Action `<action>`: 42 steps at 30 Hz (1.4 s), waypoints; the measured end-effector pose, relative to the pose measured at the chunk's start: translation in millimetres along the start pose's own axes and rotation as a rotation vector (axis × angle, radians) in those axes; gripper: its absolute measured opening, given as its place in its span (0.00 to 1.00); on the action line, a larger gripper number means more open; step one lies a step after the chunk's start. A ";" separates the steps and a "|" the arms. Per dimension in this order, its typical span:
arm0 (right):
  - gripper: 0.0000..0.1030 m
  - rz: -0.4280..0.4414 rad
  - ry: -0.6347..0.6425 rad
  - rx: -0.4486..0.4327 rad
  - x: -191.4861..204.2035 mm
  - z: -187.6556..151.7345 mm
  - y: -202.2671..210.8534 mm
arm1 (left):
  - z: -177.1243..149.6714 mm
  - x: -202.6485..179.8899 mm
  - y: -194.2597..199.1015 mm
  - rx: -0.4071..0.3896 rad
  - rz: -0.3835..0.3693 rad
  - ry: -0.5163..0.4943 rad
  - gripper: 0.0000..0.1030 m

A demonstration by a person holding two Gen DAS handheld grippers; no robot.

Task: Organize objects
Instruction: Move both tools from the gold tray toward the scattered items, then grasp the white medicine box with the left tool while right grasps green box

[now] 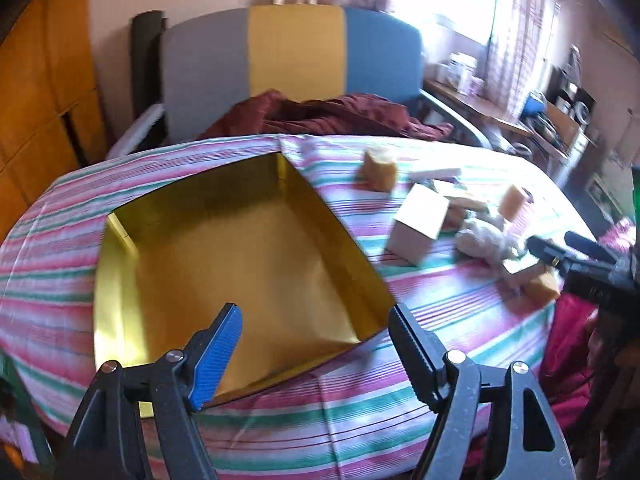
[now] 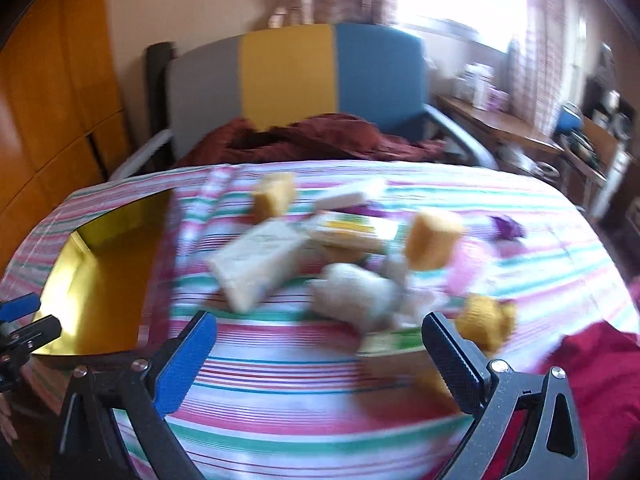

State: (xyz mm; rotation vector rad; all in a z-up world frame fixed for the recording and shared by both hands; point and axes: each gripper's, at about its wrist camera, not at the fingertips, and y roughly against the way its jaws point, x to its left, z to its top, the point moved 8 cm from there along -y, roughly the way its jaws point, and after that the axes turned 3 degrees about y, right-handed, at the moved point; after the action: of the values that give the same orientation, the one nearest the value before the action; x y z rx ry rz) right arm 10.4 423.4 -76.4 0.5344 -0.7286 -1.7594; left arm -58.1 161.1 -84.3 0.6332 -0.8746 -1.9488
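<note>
Both grippers, left [image 1: 316, 328] and right [image 2: 320, 344], spread wide, nothing held. Gold box [image 1: 240, 256] on striped cloth [image 1: 360, 408] has nothing inside; sponges [image 2: 434, 240], cartons [image 2: 260, 264], plush toy [image 2: 356, 292] heaped beside it, so sorting looks unstarted.

We see an open gold box [image 1: 240, 248] on the left of the striped cloth [image 1: 440, 312], its interior unobstructed from above. To its right, a white carton [image 1: 418, 226], sponge cubes [image 2: 434, 246], a plush toy [image 2: 356, 294] and flat packets crowd together, touching. Bare cloth lies between this cluster and both wide-open grippers. A chair [image 1: 296, 64] blocks the far edge.
</note>
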 end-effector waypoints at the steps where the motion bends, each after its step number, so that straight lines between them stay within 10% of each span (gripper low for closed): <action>1: 1.00 -0.008 -0.028 0.008 -14.7 -0.3 0.7 | 2.9 -7.5 -2.4 0.008 -0.023 -0.011 0.74; 10: 1.00 -0.058 -0.250 0.086 -110.0 -12.4 -3.3 | 39.4 -76.3 -42.6 0.061 -0.155 -0.223 0.73; 29: 1.00 -0.015 -0.142 0.075 -114.8 35.8 -39.9 | 68.7 -127.3 -172.1 0.246 -0.169 -0.358 0.79; 34: 1.00 0.002 -0.152 0.108 -127.5 34.5 -46.7 | 66.5 -135.4 -185.8 0.266 -0.187 -0.370 0.52; 42: 1.00 0.071 -0.083 0.278 -117.1 -13.2 -47.1 | 63.1 -137.4 -188.6 0.234 -0.206 -0.353 0.50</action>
State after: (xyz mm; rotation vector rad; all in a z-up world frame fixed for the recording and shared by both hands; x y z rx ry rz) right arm 21.8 542.2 -119.3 0.6166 -1.0467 -1.6317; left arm -133.7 370.0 -179.5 0.5369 -1.3144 -2.2023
